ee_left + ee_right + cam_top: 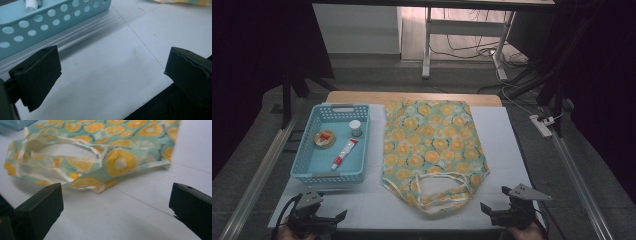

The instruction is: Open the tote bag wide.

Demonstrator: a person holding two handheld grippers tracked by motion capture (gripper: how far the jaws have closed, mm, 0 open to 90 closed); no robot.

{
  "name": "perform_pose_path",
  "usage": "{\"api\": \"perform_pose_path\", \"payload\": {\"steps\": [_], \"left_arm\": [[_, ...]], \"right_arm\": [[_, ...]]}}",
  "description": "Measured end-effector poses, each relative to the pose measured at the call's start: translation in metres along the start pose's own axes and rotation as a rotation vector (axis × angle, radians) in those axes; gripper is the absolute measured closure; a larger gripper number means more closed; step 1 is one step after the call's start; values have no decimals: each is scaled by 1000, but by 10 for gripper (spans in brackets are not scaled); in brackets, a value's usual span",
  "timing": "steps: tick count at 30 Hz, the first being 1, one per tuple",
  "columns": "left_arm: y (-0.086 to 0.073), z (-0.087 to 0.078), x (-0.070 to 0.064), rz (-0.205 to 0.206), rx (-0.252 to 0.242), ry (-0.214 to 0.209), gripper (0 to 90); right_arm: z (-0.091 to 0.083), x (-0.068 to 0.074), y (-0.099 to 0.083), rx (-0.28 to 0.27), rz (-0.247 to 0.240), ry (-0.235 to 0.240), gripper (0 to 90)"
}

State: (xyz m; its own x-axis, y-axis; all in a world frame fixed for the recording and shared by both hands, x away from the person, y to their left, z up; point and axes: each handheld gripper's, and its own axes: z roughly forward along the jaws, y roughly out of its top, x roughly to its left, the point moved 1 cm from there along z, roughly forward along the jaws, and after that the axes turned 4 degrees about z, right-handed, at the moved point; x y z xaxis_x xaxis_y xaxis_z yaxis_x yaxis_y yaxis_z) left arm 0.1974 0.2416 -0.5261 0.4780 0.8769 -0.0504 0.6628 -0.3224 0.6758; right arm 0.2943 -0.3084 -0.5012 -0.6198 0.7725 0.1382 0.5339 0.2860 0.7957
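Left gripper (332,218) low at the near left corner of the table, jaws spread wide, nothing between them, hovering just above the white table top (105,75). In the left gripper view, jaws apart over bare white surface, with the perforated wall of the blue basket (50,15) just beyond them and a strip of the patterned bag (185,2) at the far upper right.

Right gripper (492,210) low at the near right corner, jaws likewise spread wide and gripping nothing. In the right gripper view, jaws well apart over the white surface, pointing at the near end of the bag (120,162); cream handles (22,157) looped and lying loose just ahead, not touching either jaw.

Bag (432,145) flat in the middle of the table, green with orange citrus slices, handles (447,187) toward the near edge, between the two grippers and near the right one.

Blue basket (304,160) left of the bag, just beside it. Inside: a small white-capped jar (355,127), a round tin (324,139) and a red-and-white tube (344,153) lying slantwise.
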Motion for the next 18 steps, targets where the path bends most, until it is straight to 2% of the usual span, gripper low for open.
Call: {"api": "perform_pose_path", "payload": {"steps": [6,10,18], "left_arm": [[1,1,-4,34,21,10,6],[1,1,-4,38,21,7,6],[0,1,-4,33,18,2,6]], "right_arm": [[1,3,0,15,-30,18,0],[2,3,0,26,-39,27,0],[1,1,0,22,-18,45,0]]}}
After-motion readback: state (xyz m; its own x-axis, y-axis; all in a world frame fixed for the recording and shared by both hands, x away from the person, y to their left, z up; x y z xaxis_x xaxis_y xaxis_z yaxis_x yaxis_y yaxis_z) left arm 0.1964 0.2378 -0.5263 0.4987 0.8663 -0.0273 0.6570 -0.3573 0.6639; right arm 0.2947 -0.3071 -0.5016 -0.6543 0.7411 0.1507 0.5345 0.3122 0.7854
